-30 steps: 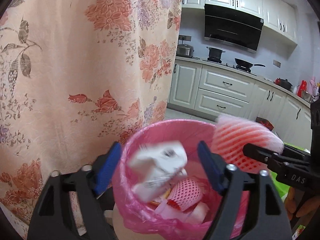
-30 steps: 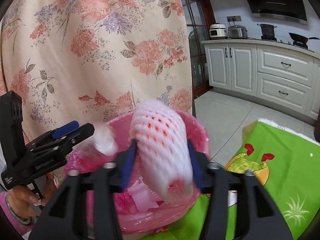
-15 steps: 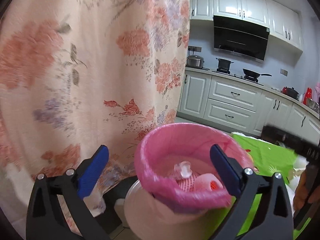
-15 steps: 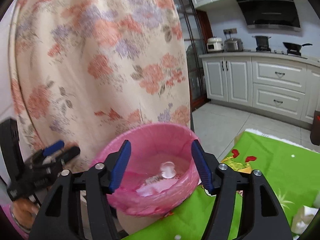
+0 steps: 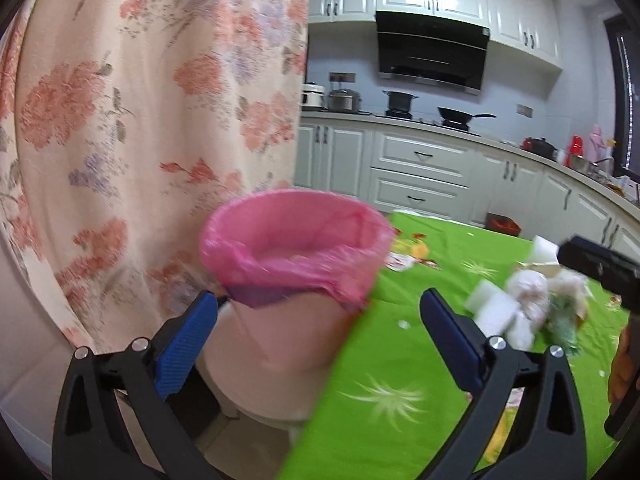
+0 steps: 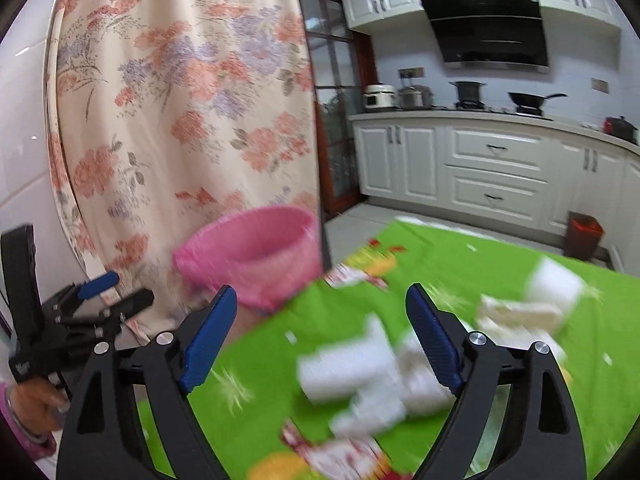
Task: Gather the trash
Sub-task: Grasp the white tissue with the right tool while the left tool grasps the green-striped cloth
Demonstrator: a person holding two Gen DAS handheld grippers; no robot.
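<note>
A white bin with a pink liner [image 5: 296, 248] stands at the left end of a table under a green cloth [image 5: 400, 360]; it also shows in the right wrist view [image 6: 252, 252]. My left gripper [image 5: 320, 340] is open and empty, in front of the bin. My right gripper [image 6: 320, 336] is open and empty, above a blurred pile of white foam blocks and crumpled paper [image 6: 372, 380]. The same pile shows at the right of the left wrist view [image 5: 520, 304]. The left gripper appears at the left edge of the right wrist view [image 6: 100, 300].
A floral curtain [image 5: 140, 120] hangs just behind the bin. White kitchen cabinets [image 5: 420, 176] with pots and a hood run along the back wall. A small red bin [image 6: 584, 232] stands on the floor. Printed wrappers [image 6: 352, 276] lie on the cloth.
My left gripper dropped white paper and my right gripper dropped the foam fruit net into the bin. Both have pulled back and swung right toward the table, open and empty.
</note>
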